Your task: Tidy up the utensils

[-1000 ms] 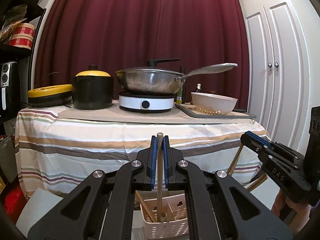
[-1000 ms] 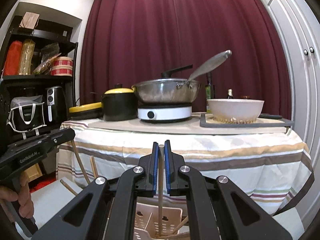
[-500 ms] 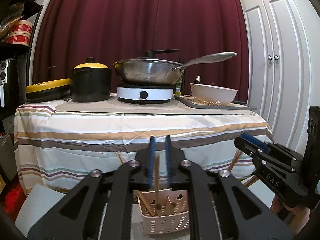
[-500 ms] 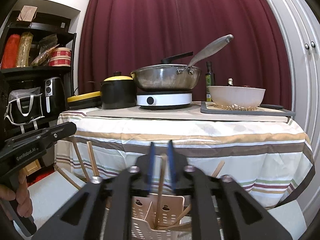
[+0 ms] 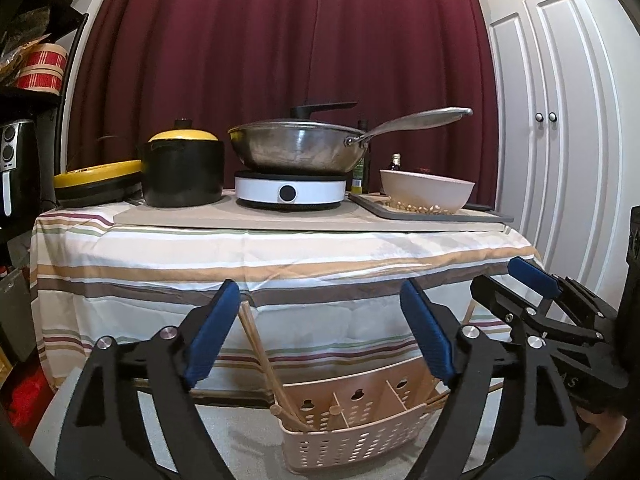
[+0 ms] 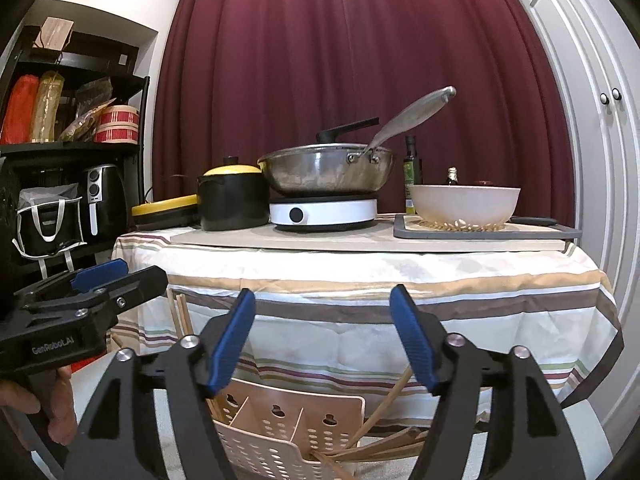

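Both our grippers have let go since a second ago: each was clamped on an upright chopstick then, and now the sticks have dropped into the basket [image 5: 356,424] below. Our left gripper [image 5: 320,336] has its jaws opening, blue pads spread wide with nothing between them; the striped tablecloth [image 5: 280,256] shows through the gap. Our right gripper [image 6: 324,344] is likewise opening, with nothing pressed by its pads. We see the beige perforated basket low between the fingers in both wrist views, with dividers splitting it into compartments. In the left view, two chopsticks [image 5: 260,356] lean out of the basket's left end, tilted up toward the left pad. In the right view, more sticks [image 6: 384,408] slant out of the basket's right side, and several lie flatter there; we cannot tell which compartment each one sits in. Each gripper shows at the edge of the other's view, and a hand [image 6: 60,408] grips the left one's handle. Behind, on the table, stand a black pot [image 5: 184,176], a wok [image 5: 296,148] on a white burner [image 5: 290,194], and a bowl [image 5: 426,192].
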